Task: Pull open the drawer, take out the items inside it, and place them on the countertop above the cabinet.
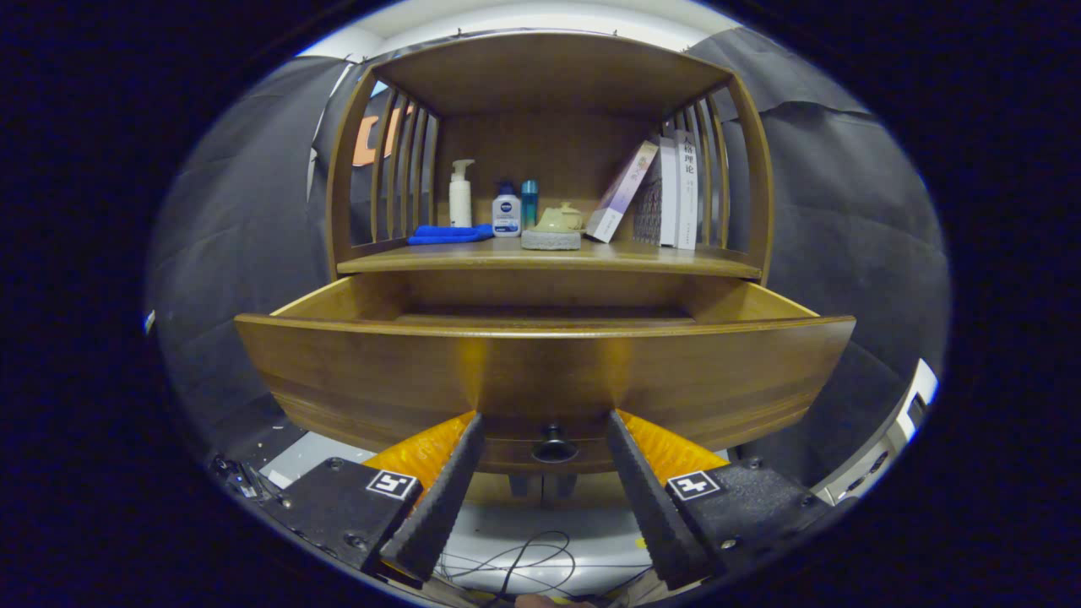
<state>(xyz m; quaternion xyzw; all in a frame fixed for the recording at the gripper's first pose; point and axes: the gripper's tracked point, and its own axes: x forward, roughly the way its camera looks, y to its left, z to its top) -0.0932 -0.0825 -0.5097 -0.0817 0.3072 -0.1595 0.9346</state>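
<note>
Wooden drawer (540, 371) pulled out, claw (545, 420) wide, straddling knob (554, 442) untouched

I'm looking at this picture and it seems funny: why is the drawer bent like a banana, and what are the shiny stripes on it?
In the gripper view, the fisheye lens bows the drawer front; two bright glare streaks sit above the open fingers, which flank the knob; the shelf is evenly lit and sharp.
</note>
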